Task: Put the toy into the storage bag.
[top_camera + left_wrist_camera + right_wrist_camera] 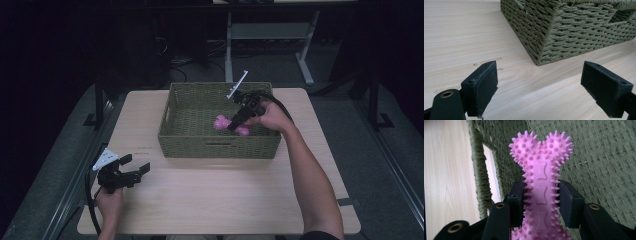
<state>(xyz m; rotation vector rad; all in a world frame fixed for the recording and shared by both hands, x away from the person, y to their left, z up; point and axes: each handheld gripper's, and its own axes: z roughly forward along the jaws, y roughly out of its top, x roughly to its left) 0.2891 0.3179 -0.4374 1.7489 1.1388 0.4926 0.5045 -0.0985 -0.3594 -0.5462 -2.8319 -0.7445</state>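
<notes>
A pink spiky bone-shaped toy [231,125] hangs inside the green woven basket [172,127] at the middle of the table. My right gripper [235,122] is shut on the toy's shaft. In the right gripper view both black pads press the toy [541,187] from either side, with the basket's wall and handle slot [487,170] behind it. My left gripper [134,165] rests low over the table's front left, open and holding nothing. In the left gripper view its fingers [485,85] stand wide apart, facing the basket's near corner [541,47].
The wooden table [220,200] has bare surface in front of the basket and on both sides. A white desk frame [305,60] stands on the floor beyond the far edge. The room around is dark.
</notes>
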